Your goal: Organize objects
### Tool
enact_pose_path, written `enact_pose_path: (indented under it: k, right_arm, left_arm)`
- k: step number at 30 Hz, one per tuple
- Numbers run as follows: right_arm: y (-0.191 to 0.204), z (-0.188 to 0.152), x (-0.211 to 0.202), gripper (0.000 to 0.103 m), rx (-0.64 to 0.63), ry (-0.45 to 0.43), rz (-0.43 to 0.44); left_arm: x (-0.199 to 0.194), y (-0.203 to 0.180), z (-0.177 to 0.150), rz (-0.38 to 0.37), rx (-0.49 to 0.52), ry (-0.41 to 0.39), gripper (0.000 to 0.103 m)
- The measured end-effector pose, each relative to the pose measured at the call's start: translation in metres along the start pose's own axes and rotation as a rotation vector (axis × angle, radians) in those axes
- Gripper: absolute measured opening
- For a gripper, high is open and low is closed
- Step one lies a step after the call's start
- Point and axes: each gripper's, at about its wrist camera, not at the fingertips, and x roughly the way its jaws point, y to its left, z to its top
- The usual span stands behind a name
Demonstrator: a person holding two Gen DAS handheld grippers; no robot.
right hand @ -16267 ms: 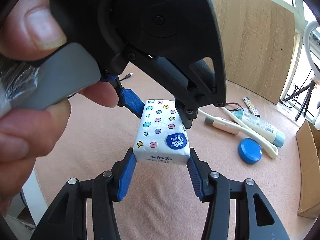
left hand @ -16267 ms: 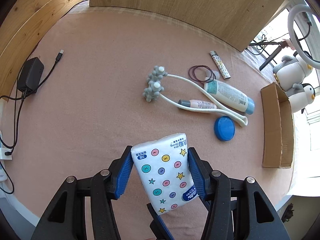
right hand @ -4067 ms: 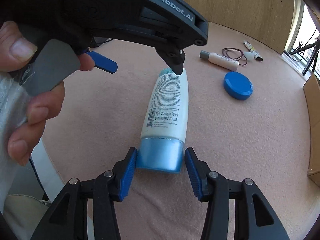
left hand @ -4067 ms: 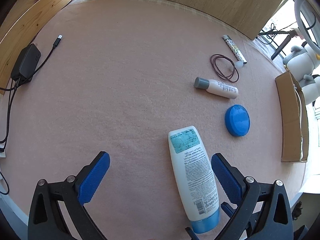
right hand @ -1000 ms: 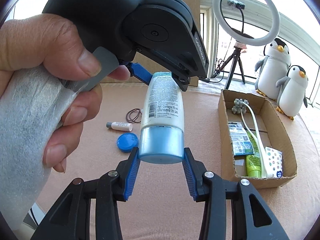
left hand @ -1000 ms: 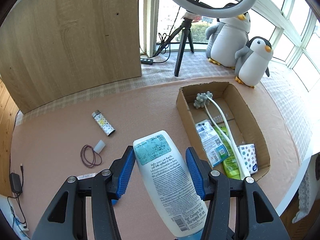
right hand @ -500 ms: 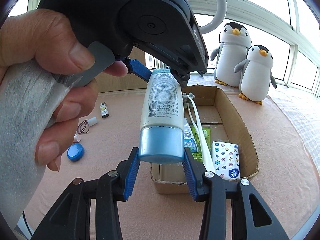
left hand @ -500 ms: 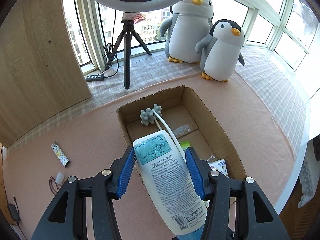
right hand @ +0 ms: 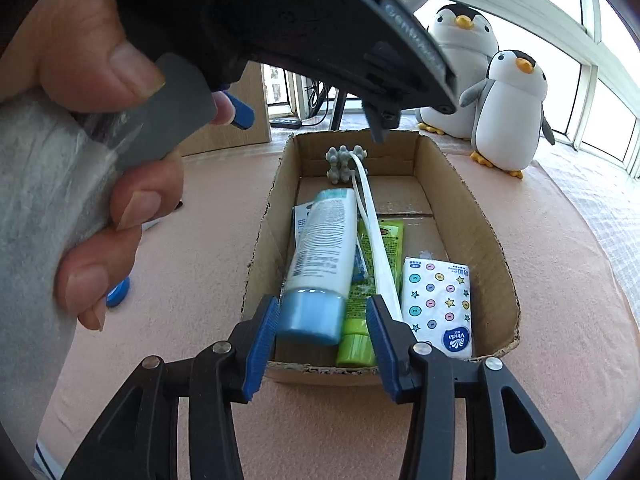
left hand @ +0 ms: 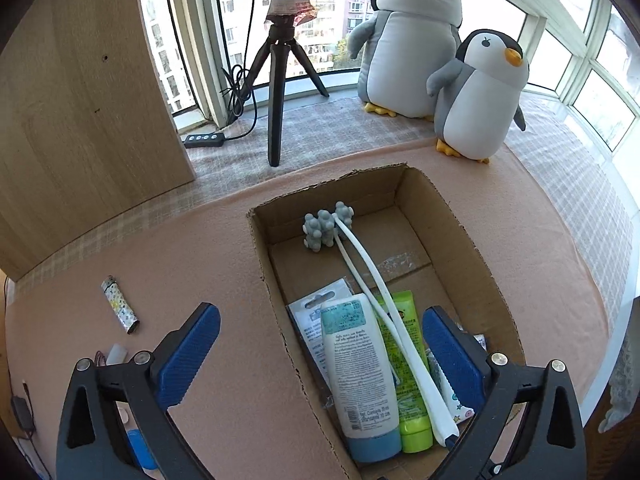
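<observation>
My left gripper (left hand: 320, 344) fills the lower part of its own view and hides the near edge of the cardboard box (left hand: 472, 248); its housing and my hand (right hand: 104, 168) block the upper left of the right view. The blue disc (right hand: 118, 291) beside the box is half covered by my fingers, and the ring light's hoop is cut off at the top of the left view.

Legible print: "Vinda" on the tissue pack (right hand: 438, 304), which carries coloured dots and stars; part of a "GenRobot" mark on the left gripper housing. The back label of the white lotion tube (left hand: 358, 376) shows a barcode and fine text I cannot read. The green tube (left hand: 404, 372) is also unreadable.

Left gripper: jaws opening, spread wide, pads clear of the lotion tube, which lies between them inside the box on a flat packet (left hand: 316, 320), beside the green tube and the white-handled massager (left hand: 328, 228).

Right gripper (right hand: 322, 336): jaws opening, narrowly parted on either side of the tube's blue cap (right hand: 312, 314), with a small gap visible at the right pad; contact at the left pad I cannot tell.
</observation>
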Motion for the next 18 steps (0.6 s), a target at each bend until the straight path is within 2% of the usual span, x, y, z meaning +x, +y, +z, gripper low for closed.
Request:
enact_pose_path:
  k: [10,18]
  right_arm:
    - [0.019,-0.001,-0.011,0.043,-0.004,-0.013,-0.004]
    - [0.06,0.004,-0.006,0.043,-0.088,0.012,0.057]
  left_arm:
    - [-0.019,0.064,-0.017,0.022,-0.076,-0.017,0.102]
    - [-0.04,0.161,-0.058,0.084,-0.228,-0.022,0.102]
